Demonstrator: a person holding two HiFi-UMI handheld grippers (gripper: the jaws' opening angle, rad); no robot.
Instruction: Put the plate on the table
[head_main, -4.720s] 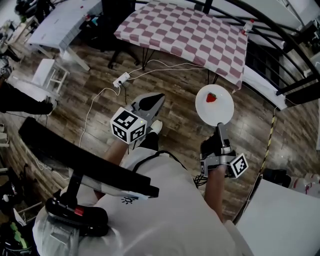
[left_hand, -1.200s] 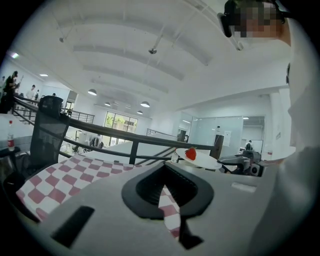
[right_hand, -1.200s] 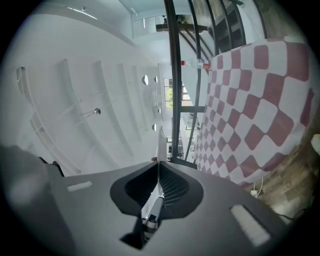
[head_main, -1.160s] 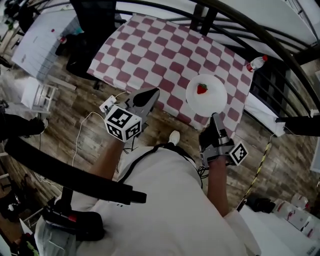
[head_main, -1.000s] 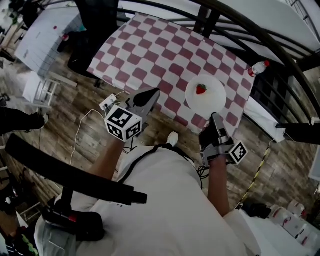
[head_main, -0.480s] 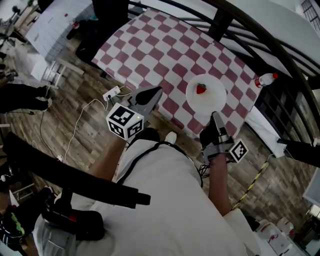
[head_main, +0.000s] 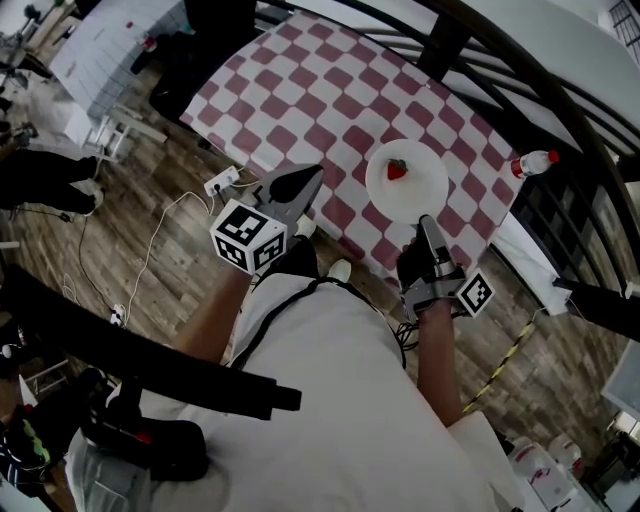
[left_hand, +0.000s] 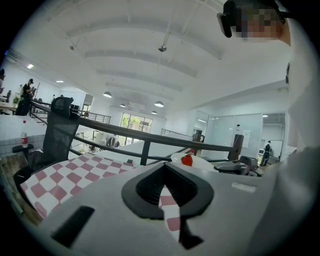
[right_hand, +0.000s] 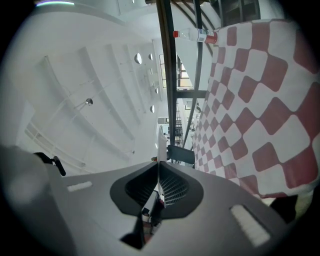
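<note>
A white plate (head_main: 407, 182) carrying a red strawberry (head_main: 397, 170) hangs over the near part of the red-and-white checked table (head_main: 330, 95). My right gripper (head_main: 424, 222) is shut on the plate's near rim. In the right gripper view the plate (right_hand: 159, 142) shows edge-on between the shut jaws of the right gripper (right_hand: 158, 163), with the checked cloth (right_hand: 250, 100) to the right. I cannot tell whether the plate touches the cloth. My left gripper (head_main: 312, 176) is shut and holds nothing, just off the table's near edge. From the left gripper (left_hand: 164, 167) I see the strawberry (left_hand: 187, 160).
A plastic bottle (head_main: 534, 161) with a red cap lies at the table's right end. A power strip (head_main: 222, 182) and cables lie on the wooden floor left of me. Black railing bars (head_main: 520, 60) cross beyond the table. A white table (head_main: 115, 35) stands far left.
The view has gone from bare floor to the checked table. The plate, still in my right gripper, has come over the cloth and edged slightly farther in during the last half second.
</note>
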